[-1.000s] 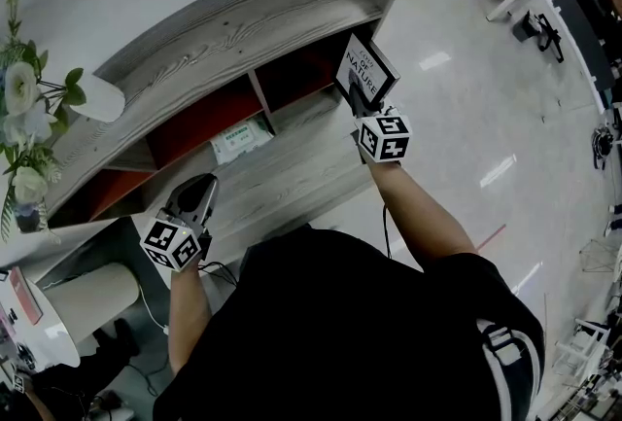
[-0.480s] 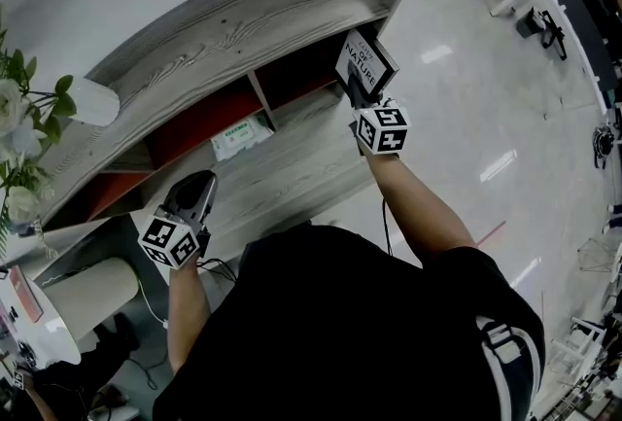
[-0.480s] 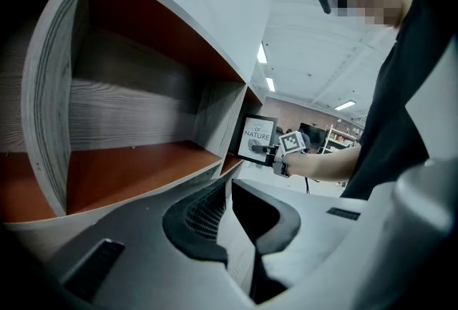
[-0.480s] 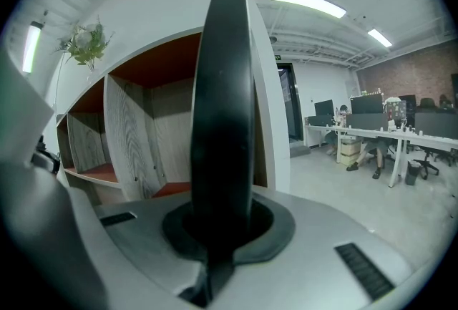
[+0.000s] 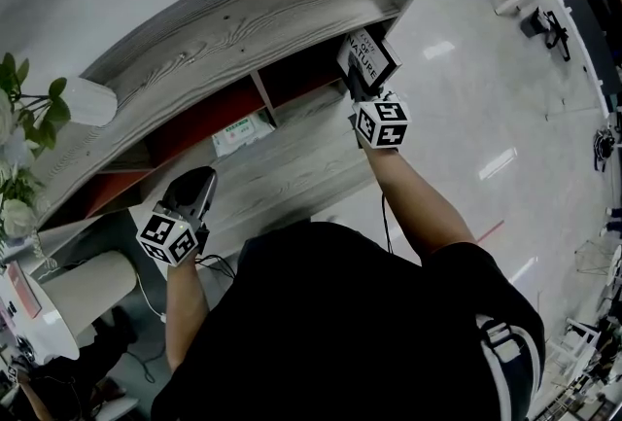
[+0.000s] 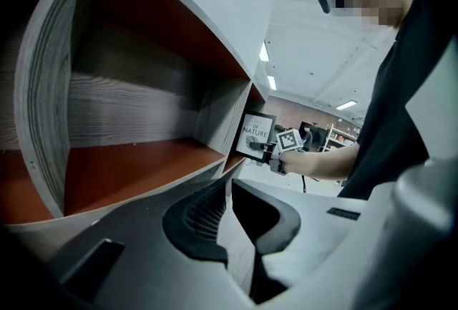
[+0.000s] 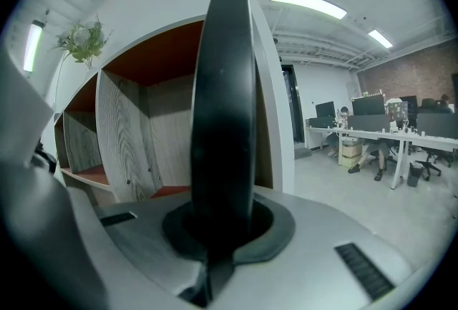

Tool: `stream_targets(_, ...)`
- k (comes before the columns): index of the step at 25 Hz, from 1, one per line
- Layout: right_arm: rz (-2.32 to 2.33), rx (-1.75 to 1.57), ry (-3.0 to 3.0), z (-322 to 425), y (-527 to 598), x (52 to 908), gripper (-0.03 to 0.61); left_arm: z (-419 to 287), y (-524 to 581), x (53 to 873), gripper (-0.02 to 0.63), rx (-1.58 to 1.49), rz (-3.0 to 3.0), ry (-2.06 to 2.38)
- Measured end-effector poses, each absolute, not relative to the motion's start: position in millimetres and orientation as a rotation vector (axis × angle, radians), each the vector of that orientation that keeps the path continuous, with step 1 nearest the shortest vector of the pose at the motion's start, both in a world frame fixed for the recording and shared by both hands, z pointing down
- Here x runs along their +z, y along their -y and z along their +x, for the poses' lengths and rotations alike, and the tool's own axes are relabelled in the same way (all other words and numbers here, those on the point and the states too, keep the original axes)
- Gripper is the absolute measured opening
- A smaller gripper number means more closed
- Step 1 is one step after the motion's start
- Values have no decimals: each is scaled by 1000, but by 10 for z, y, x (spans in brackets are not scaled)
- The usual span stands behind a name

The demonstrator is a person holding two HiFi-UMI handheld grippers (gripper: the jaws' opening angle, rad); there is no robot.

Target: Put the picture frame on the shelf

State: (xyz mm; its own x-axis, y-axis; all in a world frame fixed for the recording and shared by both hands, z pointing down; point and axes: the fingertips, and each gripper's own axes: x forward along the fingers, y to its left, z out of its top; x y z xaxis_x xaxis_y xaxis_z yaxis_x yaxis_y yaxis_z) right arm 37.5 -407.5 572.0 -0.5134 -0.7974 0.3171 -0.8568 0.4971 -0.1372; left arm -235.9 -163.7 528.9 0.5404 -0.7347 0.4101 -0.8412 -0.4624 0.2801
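Holding the frame (image 5: 368,60) clamped at its bottom edge, the right gripper (image 5: 361,90) hangs at the shelf's (image 5: 243,20) right-end bay. Keep it upright, ease inside, seat its base flat before letting go.

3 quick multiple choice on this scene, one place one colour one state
1. Where is the picture frame? A flat on top of the shelf; B in the right gripper, at the shelf's right end; C on the floor.
2. Colour of the compartment floors? A red-brown; B blue; C green.
3. Right gripper's jaws? A wide apart, empty; B closed on the frame; C closed on nothing.
B: head view shows it held there. A: seen in the left gripper view. B: the frame's edge stands between them.
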Motion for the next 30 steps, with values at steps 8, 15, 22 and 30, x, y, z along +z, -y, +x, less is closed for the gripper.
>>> stream_targets(8,1426,399,2536,308,4163,5730,23,-2353,1664,5336,31,325,2323,1259)
stream_targets(15,1445,386,2545,267,4257,5736,23,-2383,1677,5356,31,330,2316,1262)
stream_targets(22,1458,374,2546,223,4357,5762,23,-2438,1677,5386,31,333,2301,1271)
stream_targets(30,1468,376,2551,188,4460,5766,23,-2456,1705,5408,31,334,2291,1276)
